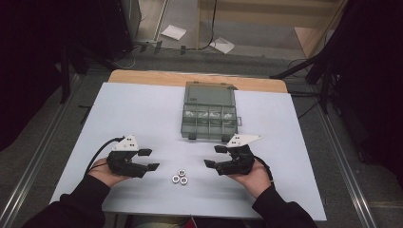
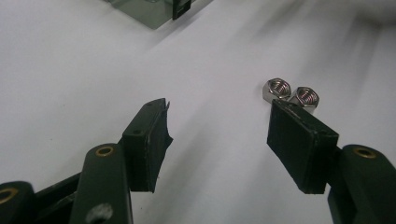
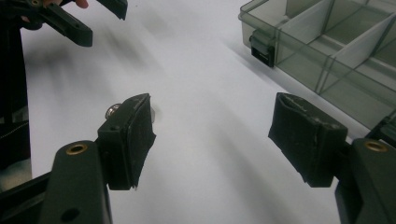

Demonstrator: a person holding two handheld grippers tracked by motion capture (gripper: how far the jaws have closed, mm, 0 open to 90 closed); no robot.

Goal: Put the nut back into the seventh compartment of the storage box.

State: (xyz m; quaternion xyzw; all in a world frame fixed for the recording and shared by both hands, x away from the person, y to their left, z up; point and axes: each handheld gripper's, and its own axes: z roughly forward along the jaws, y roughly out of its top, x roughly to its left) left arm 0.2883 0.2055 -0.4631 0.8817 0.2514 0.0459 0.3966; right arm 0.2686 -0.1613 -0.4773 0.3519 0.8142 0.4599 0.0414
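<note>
Three silver hex nuts (image 1: 179, 177) lie together on the white table near its front edge, between my two grippers. My left gripper (image 1: 148, 159) lies in an upturned hand left of them, open, jaws pointing right toward the nuts. In the left gripper view its jaws (image 2: 219, 112) hold nothing, and two nuts (image 2: 290, 92) sit just beyond the right fingertip. My right gripper (image 1: 214, 156) rests in the other hand, open and pointing left. In the right gripper view its jaws (image 3: 212, 105) are empty, and a nut (image 3: 112, 110) peeks from behind the left pad.
A smoky clear compartment box (image 1: 209, 134) stands open behind the nuts, its lid laid back; its latch and dividers show at the box (image 3: 299, 58). White table sheet (image 1: 142, 114) runs to a wooden back edge. Cables, stands and papers are on the floor beyond.
</note>
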